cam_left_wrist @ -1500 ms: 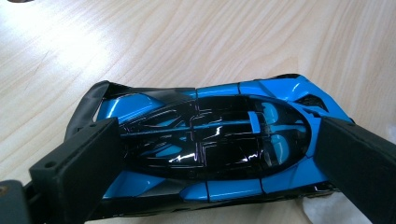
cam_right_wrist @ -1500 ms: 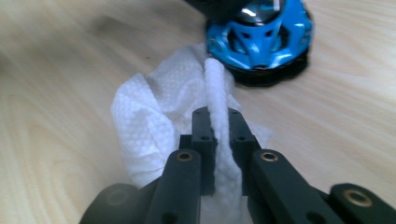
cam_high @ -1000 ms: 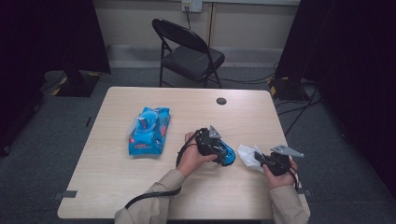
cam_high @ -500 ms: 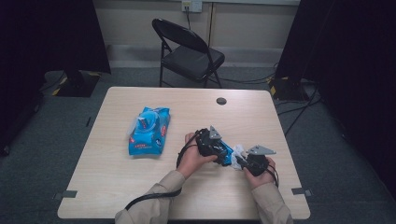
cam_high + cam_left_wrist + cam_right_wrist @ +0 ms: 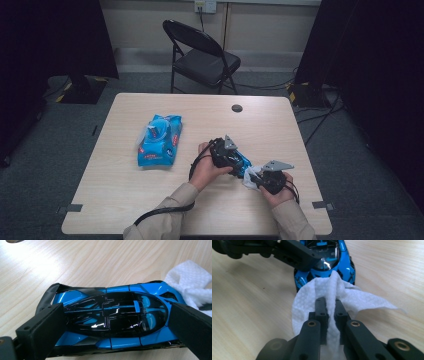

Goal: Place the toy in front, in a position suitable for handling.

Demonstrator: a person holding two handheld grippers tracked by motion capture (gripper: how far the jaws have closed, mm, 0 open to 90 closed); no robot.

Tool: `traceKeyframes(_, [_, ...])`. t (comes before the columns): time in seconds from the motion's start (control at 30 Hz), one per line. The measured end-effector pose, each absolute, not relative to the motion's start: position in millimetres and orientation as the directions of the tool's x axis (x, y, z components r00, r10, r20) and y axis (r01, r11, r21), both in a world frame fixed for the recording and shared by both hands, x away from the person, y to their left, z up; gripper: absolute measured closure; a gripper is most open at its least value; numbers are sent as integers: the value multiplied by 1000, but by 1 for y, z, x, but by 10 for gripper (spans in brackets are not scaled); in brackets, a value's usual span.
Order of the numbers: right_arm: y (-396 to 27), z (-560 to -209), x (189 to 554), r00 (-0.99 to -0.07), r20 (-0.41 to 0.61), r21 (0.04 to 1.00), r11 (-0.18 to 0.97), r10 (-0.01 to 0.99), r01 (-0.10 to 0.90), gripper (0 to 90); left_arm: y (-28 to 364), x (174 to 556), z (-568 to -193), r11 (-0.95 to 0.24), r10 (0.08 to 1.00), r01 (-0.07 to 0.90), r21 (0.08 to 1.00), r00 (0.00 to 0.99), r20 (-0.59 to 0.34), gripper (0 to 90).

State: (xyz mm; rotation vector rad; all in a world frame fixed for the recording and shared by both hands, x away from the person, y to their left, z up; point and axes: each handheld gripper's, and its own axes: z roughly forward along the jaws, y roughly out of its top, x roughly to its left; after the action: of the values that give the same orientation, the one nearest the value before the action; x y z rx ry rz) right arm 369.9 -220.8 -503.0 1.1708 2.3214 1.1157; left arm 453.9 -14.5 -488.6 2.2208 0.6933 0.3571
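Moved inward, right hand-held gripper [image 5: 329, 302] clamps wipe [image 5: 322, 290] against toy car [image 5: 112, 317], itself clamped by left hand-held gripper [image 5: 112, 322].

On the table [image 5: 125, 200], the toy car [image 5: 112, 320] sits right of centre, towards the near edge, lengthwise between the jaws of the left gripper [image 5: 227, 156], one jaw at each end. Just to its right, the right gripper [image 5: 261, 177] has the wipe [image 5: 324, 297] pinched between its jaws, and the wipe's free end lies against one end of the car. The wipes pack [image 5: 159, 140] lies well to the left, apart from them. Behind the table's far edge stands a folding chair [image 5: 202, 60].
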Motion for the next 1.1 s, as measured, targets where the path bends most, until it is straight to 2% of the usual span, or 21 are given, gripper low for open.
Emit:
traceKeyframes(0.63, [-184,-503,361,-713,93,756,417,695,505,872,-17,453,-487,-568,579,374,733,815,33,9])
traceKeyframes(0.9, [-187,-501,362,-756,180,745,415,629,522,879,-17,454,-487,-568,578,374,733,816,32,9])
traceKeyframes(1.1, [-208,-487,363,-742,244,760,352,624,546,881,-17,454,-487,-569,575,372,733,817,31,9])
